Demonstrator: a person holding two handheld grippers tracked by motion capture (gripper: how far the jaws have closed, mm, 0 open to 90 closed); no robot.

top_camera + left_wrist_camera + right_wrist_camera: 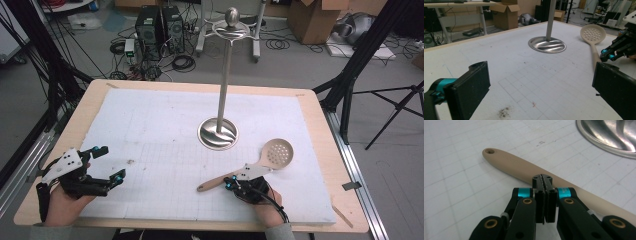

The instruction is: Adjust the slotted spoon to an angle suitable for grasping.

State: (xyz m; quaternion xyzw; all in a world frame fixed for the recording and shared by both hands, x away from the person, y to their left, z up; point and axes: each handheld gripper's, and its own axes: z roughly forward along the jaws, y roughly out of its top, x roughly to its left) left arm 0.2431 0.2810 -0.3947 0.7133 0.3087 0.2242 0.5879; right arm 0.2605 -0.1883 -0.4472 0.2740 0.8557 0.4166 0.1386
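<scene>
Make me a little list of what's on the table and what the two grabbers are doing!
table cover: white gridded sheet
stand: tall metal pole on a round base, upright, mid-table
spoon: beige slotted spoon lying flat, right of the base
left gripper: jaws wide open, holding nothing
right gripper: jaws shut together, tips at the spoon's handle, not around it

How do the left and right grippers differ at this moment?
The left gripper has its jaws spread wide; the right gripper has them pressed together. The left gripper hovers away from any object, while the right gripper's tips sit at the slotted spoon's beige handle. Both are black with blue accents.
</scene>
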